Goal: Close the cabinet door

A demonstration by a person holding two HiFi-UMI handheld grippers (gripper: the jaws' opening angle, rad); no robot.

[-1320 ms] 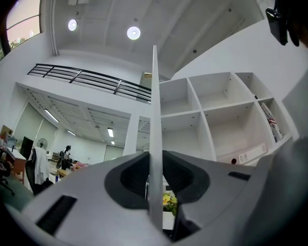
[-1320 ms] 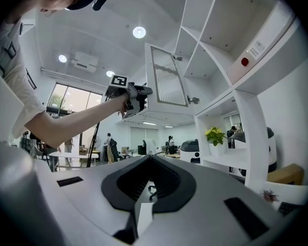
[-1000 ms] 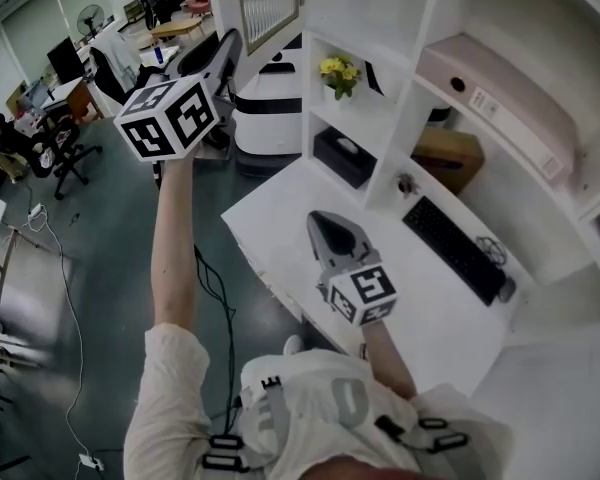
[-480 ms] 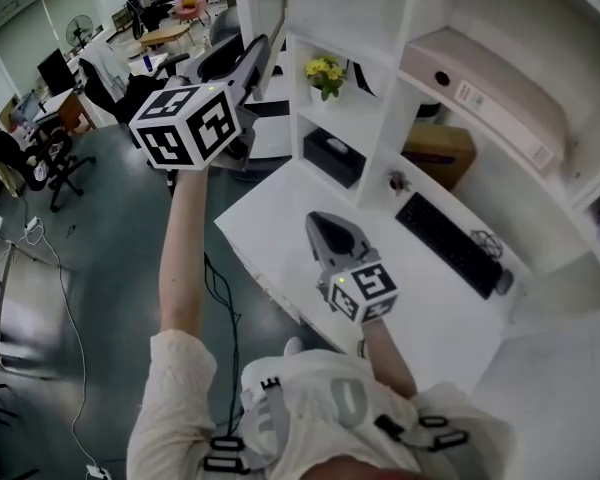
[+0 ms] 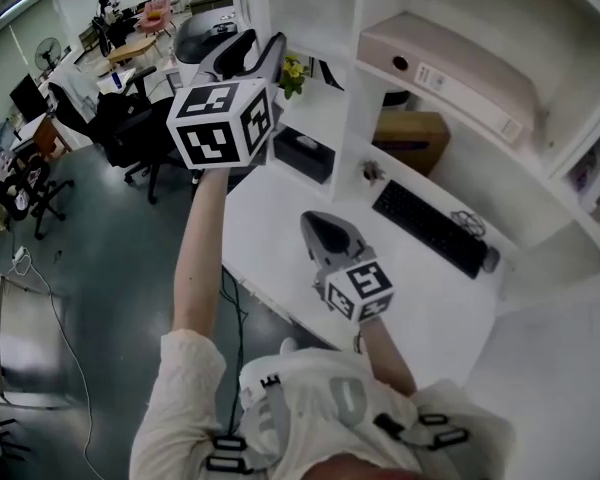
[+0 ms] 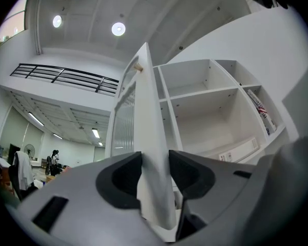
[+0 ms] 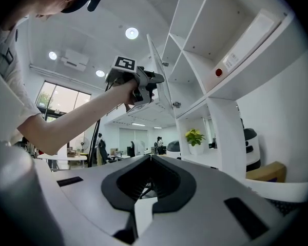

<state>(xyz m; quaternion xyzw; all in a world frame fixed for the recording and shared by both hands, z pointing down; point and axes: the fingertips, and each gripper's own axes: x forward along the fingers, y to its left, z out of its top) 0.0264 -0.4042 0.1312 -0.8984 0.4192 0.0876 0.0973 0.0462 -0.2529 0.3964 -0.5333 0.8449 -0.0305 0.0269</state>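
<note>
The white cabinet door [image 6: 151, 137], with fluted glass and a small knob [image 6: 138, 67], stands edge-on and part open in front of the empty upper shelves [image 6: 205, 111]. My left gripper [image 6: 155, 160] is raised to it, and the door's edge runs between its jaws, which are opening and no longer clamp it. The head view shows that gripper [image 5: 258, 46] high at the door [image 5: 252, 3]; the right gripper view shows it [image 7: 143, 88] beside the door [image 7: 159, 81]. My right gripper [image 5: 325, 230] hovers low over the desk, shut and empty [image 7: 151, 160].
Below the cabinet, the white desk [image 5: 280, 258] carries a black keyboard [image 5: 425, 226] and a black box [image 5: 305, 153]. Yellow flowers [image 5: 292, 68], a brown box [image 5: 410, 138] and a flat pale device [image 5: 445, 68] sit in the shelving. Office chairs [image 5: 130, 128] stand at the left.
My left gripper has swung to the right with the door, which now stands nearer the shelves and edge-on. The right gripper has barely shifted.
</note>
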